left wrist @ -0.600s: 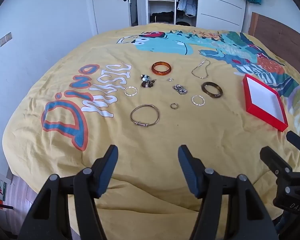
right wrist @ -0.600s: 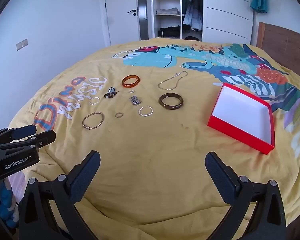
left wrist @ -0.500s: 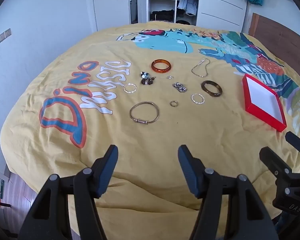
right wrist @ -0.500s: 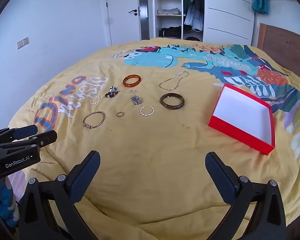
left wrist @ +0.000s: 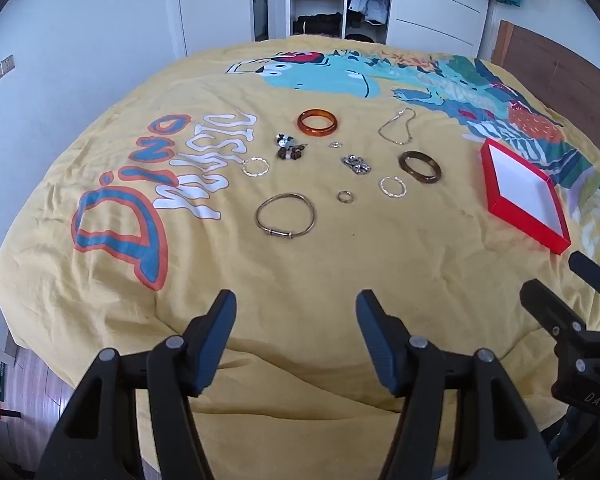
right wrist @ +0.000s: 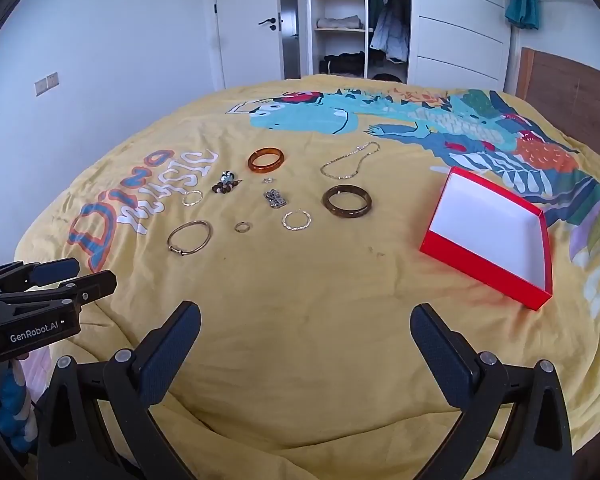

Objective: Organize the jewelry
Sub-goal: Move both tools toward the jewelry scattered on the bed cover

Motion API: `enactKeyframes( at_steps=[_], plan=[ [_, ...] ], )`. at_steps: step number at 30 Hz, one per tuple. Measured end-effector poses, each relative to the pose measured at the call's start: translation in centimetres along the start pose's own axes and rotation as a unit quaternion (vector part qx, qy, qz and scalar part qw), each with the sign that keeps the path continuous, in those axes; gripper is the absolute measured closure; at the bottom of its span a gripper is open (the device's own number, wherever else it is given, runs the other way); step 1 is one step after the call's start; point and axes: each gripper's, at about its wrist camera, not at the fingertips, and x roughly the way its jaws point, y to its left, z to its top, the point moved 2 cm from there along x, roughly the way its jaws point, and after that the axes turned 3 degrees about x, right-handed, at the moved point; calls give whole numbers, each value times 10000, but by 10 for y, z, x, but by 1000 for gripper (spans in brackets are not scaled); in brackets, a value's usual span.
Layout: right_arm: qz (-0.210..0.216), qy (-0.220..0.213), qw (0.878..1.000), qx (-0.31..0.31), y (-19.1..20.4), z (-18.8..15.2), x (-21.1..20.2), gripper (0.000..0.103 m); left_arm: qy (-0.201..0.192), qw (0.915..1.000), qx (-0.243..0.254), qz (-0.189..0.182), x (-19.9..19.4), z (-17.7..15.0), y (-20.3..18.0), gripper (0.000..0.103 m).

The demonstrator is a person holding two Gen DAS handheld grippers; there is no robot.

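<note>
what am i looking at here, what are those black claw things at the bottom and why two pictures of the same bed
They are two handheld grippers, one in each of a person's hands, each carrying a wide-angle camera that looks along its black fingers. One picture comes from the left gripper, the other from the right gripper; each also glimpses the other at its edge. Both are open and hold nothing. On the yellow dinosaur-print bedspread lie loose jewelry: an orange translucent bangle, a dark brown bangle, a thin gold-coloured wire bangle, a fine chain and small rings. Beside them sits an empty red shallow box with a white inside.

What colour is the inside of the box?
White inside, with red walls; the box shows best in the right wrist view.
</note>
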Motion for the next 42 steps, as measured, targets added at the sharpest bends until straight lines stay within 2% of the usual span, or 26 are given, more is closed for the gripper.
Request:
enactKeyframes(
  at_steps=[8,20,24,35,42],
  plan=[
    [98,96,9996,236,-8,-4,6,0,-112,9998,4,187,2,-1,1,43],
    [227,197,9991,315,-10,-8,20,8,52,9997,85,204,9,2,5,43],
    [324,221,9988,302,-9,-9,24,13,77,9997,60,230,16,2,6,43],
    [486,373,9978,242,-5,-11,44,20,109,9997,-5,210,35,13,24,43],
    [718,569,9957,92,4,-5,68,32,198,9996,-185,93,69,37,45,43]
  ],
)
